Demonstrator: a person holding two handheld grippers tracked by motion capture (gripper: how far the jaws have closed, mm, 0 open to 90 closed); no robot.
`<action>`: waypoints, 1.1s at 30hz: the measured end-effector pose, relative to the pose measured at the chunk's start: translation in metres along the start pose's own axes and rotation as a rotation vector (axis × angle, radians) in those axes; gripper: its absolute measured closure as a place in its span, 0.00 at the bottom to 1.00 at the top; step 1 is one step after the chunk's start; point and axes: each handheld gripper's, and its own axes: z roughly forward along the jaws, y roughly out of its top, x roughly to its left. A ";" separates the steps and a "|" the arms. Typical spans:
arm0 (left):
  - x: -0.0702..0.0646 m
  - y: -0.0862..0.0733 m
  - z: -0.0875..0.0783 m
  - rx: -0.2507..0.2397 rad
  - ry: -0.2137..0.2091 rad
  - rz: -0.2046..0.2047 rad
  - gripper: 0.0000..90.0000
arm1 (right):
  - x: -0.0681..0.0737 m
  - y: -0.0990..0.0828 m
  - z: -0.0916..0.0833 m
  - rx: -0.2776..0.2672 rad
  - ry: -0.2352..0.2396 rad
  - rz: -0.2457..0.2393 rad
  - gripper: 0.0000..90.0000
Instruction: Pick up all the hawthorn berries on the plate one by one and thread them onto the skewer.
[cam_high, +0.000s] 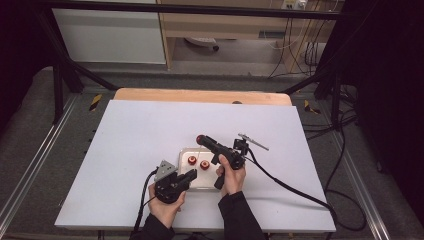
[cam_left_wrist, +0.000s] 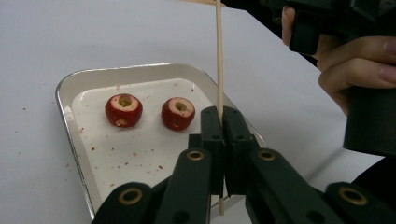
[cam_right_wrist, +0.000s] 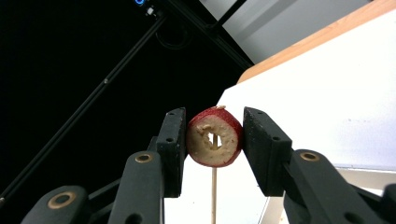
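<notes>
A metal tray (cam_high: 186, 181) near the table's front holds two cored red fruits (cam_high: 192, 160) (cam_high: 204, 164); in the left gripper view they are the left fruit (cam_left_wrist: 123, 110) and the right fruit (cam_left_wrist: 178, 113) on the tray (cam_left_wrist: 70, 86). My left gripper (cam_left_wrist: 223, 114) is shut on a thin wooden skewer (cam_left_wrist: 218, 56) that stands upright over the tray's right rim. My right gripper (cam_right_wrist: 214, 136) is shut on a third cored red fruit (cam_right_wrist: 201, 151), held in the air above the skewer (cam_right_wrist: 214, 196), whose tip shows through the hole. From above, the right gripper (cam_high: 202, 139) holds this fruit (cam_high: 199, 138) just beyond the tray; the left gripper (cam_high: 191, 175) is at the tray's near left.
Red crumbs (cam_left_wrist: 140, 161) lie scattered in the tray. The white table cover (cam_high: 140, 130) ends at a wooden strip (cam_high: 200, 95) on the far side. Cables (cam_high: 300, 192) trail off to the right, and a black frame (cam_high: 65, 75) surrounds the table.
</notes>
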 end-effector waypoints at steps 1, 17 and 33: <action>0.001 0.000 0.000 0.001 0.003 -0.001 0.98 | 0.000 0.000 0.000 0.005 0.004 0.003 0.68; 0.006 0.017 0.006 0.004 0.013 0.021 0.98 | 0.000 -0.019 0.000 0.114 0.002 -0.030 0.69; 0.010 0.016 0.008 0.022 0.003 0.050 0.98 | 0.001 -0.031 -0.002 0.158 -0.021 -0.076 0.68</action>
